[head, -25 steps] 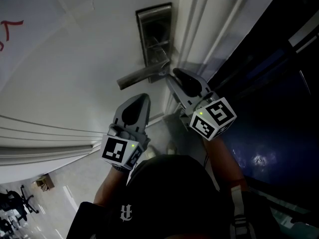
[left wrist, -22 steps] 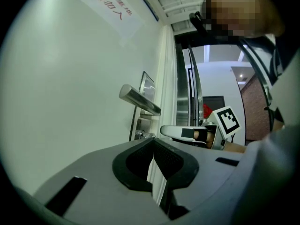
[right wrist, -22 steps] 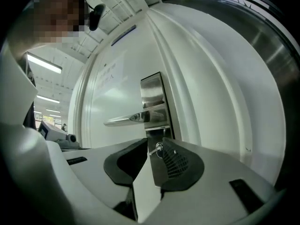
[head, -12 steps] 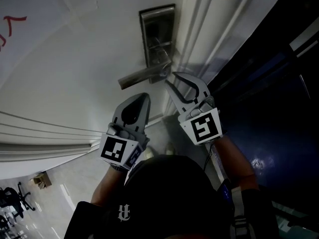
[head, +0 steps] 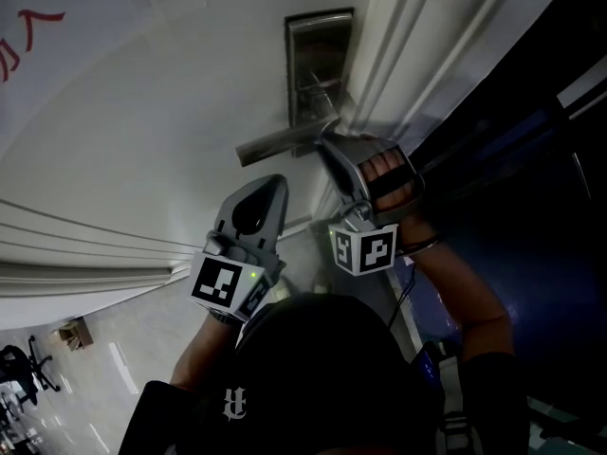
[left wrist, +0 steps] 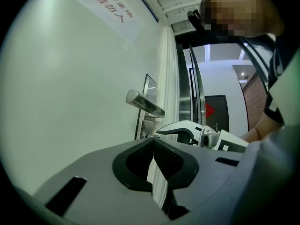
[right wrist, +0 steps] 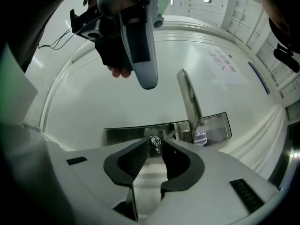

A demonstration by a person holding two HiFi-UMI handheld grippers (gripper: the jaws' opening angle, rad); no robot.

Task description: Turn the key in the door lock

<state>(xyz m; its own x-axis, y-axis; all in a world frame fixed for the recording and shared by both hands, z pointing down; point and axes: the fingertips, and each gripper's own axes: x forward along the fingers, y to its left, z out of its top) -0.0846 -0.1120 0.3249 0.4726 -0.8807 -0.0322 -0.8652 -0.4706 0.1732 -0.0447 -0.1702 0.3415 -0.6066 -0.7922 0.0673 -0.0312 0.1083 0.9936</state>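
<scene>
The steel lock plate [head: 318,60] sits on the white door [head: 142,112], with its lever handle [head: 280,143] pointing left. My right gripper [head: 329,146] reaches just under the handle's hub. In the right gripper view the small key [right wrist: 153,143] stands in the lock plate [right wrist: 124,135], and the right gripper [right wrist: 153,146] is shut on it at the jaw tips, beside the lever handle [right wrist: 189,102]. My left gripper [head: 274,181] hangs lower left of the lock, away from the door hardware. The left gripper [left wrist: 152,142] is shut on nothing.
The white door frame [head: 408,55] runs right of the lock, with dark glass [head: 531,178] beyond it. A paper notice with red characters [head: 38,36] is stuck on the door at upper left. Pale floor with an office chair [head: 24,373] shows at lower left.
My right gripper has rolled about a quarter turn at the lock and sunk slightly; its marker cube now faces differently and the hand shows on top. The left gripper stayed in place.
</scene>
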